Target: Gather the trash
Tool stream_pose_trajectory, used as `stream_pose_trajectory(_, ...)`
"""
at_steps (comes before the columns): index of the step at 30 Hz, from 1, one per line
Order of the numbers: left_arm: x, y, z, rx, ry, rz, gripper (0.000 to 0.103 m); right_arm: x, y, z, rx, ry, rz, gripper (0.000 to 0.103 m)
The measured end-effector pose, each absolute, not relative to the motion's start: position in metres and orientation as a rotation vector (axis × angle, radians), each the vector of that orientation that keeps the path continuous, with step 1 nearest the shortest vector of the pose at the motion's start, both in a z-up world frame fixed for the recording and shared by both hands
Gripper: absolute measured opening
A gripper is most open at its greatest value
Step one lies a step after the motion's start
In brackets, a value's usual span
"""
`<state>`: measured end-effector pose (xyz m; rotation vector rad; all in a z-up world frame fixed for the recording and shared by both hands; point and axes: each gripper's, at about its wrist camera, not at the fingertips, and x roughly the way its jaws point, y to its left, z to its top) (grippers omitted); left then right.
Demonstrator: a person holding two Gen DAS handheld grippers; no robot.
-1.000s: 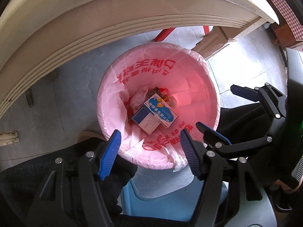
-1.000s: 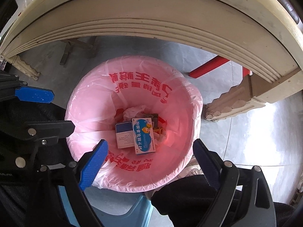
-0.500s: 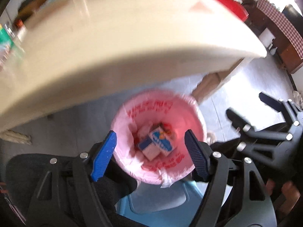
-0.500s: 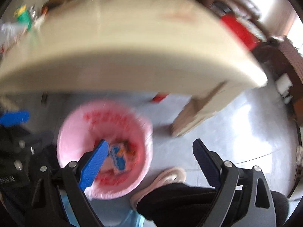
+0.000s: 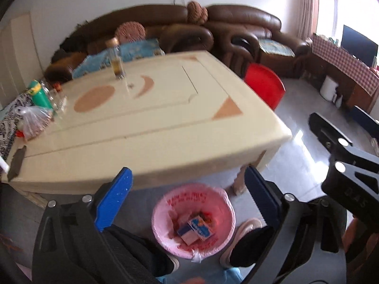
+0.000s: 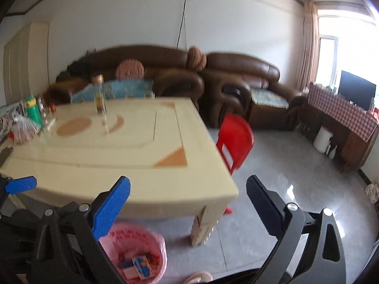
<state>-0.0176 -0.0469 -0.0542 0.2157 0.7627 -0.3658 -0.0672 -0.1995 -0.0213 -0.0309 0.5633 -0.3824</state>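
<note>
The left gripper [image 5: 187,203] has just been opening and now gapes wide with nothing between its blue pads; the right gripper [image 6: 188,203] has also just been opening and is equally wide and empty. Both hang above the pink-lined round waste bin [image 5: 193,222], which sits on the grey tiled floor just in front of the near edge of the cream worktop [image 5: 146,108], between the person's feet.

Inside the bin lie a blue-and-white printed carton [image 5: 200,227], a smaller pale box beside it, and some scraps underneath that are too blurred to name. The loose liner rim spills over the bin's edge.

On the worktop, far from the bin, stand a tall clear glass bottle with a gold cap [image 5: 115,58] holding amber liquid, a green flask [image 5: 39,93], some clear glasses, and a knotted clear plastic bag [image 5: 32,122] at the far left edge.

The likely trouble lies there: the bag looks like the next trash, but it sits close to the glasses and flask, so a wide-open gripper sweeping in could tip them. The soft bag may also slip from the pads, or the bin could be kicked by a foot.
</note>
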Motion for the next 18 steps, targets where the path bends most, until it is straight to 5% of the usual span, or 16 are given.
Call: stream_pose_trajectory(18, -0.033, -0.029, -0.022, 0.147, 0.696, -0.285, 0.097, -0.089, -0.189, 0.011, -0.003, 0.489, -0.376, 0.096)
